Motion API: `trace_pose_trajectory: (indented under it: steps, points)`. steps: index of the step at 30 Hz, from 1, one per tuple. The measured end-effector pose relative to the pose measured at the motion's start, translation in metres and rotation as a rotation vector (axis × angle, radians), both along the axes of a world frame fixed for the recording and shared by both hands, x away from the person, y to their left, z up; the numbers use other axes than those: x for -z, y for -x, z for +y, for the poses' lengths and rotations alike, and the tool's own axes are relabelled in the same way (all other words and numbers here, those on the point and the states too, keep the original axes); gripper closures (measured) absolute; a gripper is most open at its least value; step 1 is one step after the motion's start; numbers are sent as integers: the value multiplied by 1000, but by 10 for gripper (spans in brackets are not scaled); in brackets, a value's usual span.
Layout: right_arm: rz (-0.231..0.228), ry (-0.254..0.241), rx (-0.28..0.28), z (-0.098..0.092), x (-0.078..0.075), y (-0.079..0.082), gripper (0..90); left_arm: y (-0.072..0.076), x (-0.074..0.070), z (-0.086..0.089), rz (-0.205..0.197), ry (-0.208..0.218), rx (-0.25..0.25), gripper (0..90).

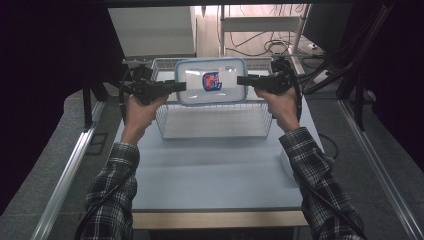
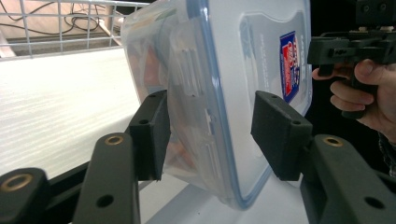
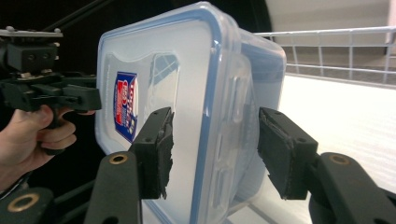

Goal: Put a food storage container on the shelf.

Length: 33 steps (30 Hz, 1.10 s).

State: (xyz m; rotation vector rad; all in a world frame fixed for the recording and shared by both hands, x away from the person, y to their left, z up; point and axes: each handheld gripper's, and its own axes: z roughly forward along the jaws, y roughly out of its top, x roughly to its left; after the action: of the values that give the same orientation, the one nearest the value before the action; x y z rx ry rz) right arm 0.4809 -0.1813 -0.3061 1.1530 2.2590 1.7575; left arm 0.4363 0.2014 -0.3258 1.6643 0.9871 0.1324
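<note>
Here, container (image 1: pixel 212 81) between both grippers' half-open jaws, seemingly gripped at either end.

A: High cam sits above person's side of table (image 1: pixel 210 175), looks fwd and down. Takes in both forearms, wire basket (image 1: pixel 212 122) and beyond.

B: Gripper cams?

A: Left one rides left gripper (image 2: pixel 208 128), v. close, faces along its jaws to container (image 2: pixel 233 93) edge; right gripper (image 2: pixel 348 49) farther off. Right cam mirrors it from right gripper (image 3: pixel 215 149), left gripper (image 3: pixel 49 95) in bkgd.

B: Overlap?

A: All three share container, basket wire.
</note>
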Motion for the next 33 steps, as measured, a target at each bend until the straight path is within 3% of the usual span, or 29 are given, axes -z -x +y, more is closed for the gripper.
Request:
trace_pose_trajectory:
  steps: [3,4,5,6,7,8,10,11,14,17,19,24,28,31,33]
  points:
    - [-5,42,33,2,0,-1,431,0,2,-3,-7,-54,-24,491]
    - [-3,57,41,2,1,-1,464,1,3,-4,-6,-59,-39,470]
    - [-1,71,42,3,2,-1,473,1,4,-2,-17,-24,-51,453]
    - [0,81,39,3,3,-1,463,0,4,-1,-6,-23,-41,455]
    - [2,71,52,3,5,-1,492,0,5,-3,-1,-70,-37,465]
    - [-5,56,64,2,5,-1,513,0,7,-9,0,-182,-46,499]
    - [-11,64,77,1,4,-2,508,1,13,-17,-1,-307,-70,498]
    - [-17,76,78,2,3,-2,503,0,18,-19,4,-310,-60,488]
    - [-22,90,83,4,1,-1,504,-4,25,-20,14,-257,-44,488]
    - [-38,112,98,5,0,0,511,-3,24,-20,2,-220,-42,478]
    - [-70,126,115,4,-1,2,550,-1,20,-19,-7,-225,-40,477]
    - [-113,97,100,0,-1,16,670,9,13,-13,-45,-223,-42,503]
    - [-171,106,56,-5,1,35,892,22,15,-10,-66,-194,-30,509]
    - [-161,129,-31,2,11,43,894,33,19,-9,-69,-189,-15,468]
    - [-160,144,-39,5,14,43,894,39,22,-8,-70,-191,-15,459]
